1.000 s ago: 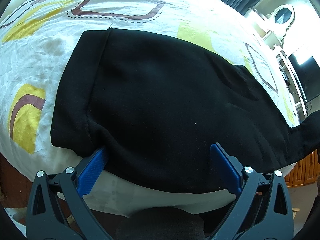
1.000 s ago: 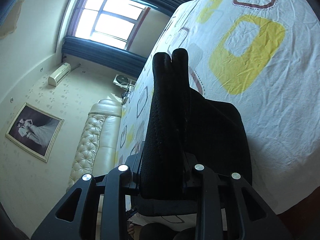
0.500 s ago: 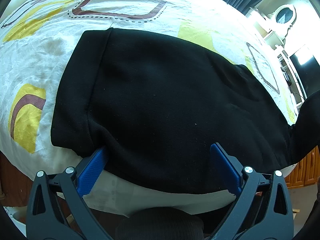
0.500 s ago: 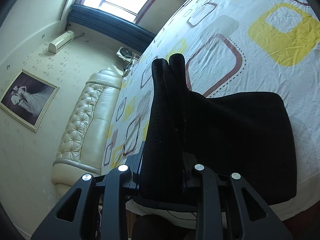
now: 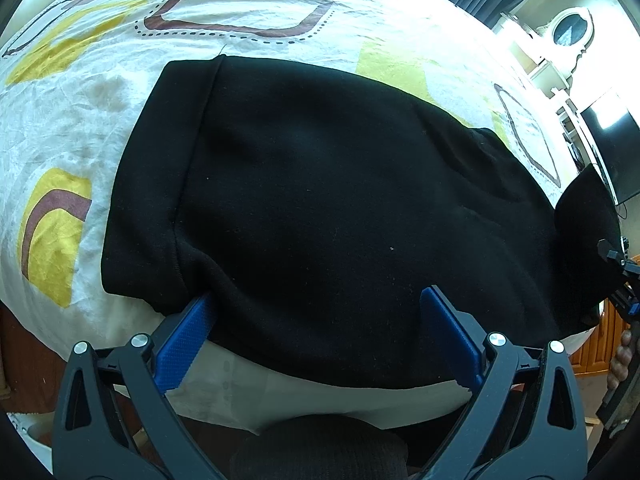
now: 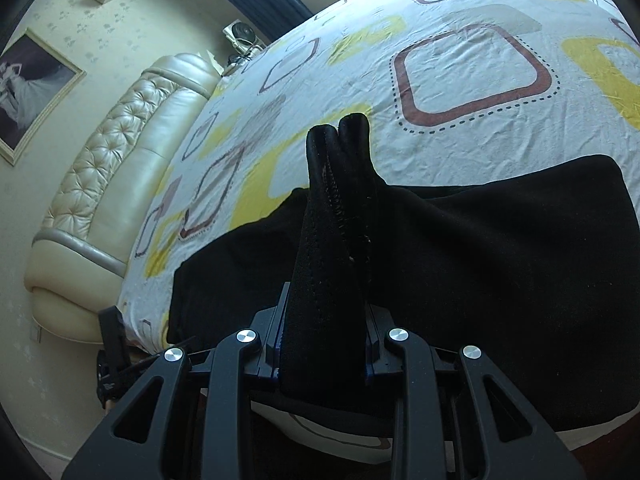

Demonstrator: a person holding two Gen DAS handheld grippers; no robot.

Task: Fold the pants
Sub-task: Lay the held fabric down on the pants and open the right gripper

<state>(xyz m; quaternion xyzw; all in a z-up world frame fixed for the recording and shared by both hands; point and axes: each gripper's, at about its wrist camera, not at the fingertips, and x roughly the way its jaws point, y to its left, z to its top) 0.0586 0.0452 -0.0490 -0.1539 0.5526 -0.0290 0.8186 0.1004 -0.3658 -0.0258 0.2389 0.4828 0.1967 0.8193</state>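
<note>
On the bed, black pants half folded, one end pinched and lifted

From the left wrist view, the left gripper point(image 5: 320, 320) is spread wide and holds nothing; the black pants point(image 5: 340, 200) lie flat on the patterned bed sheet point(image 5: 72, 100) just past its blue fingers point(image 5: 186, 336), near the bed's edge, and the lifted end shows far right. From the right wrist view, the right gripper point(image 6: 322, 356) is pressed together on a thick bunch of the pants point(image 6: 500, 260), which sticks up between its fingers while the rest lies flat beyond and to both sides. To do this fold well, I think the right one should carry that end low and straight over the flat part, and the left one could hold the near edge down so nothing slides
</note>
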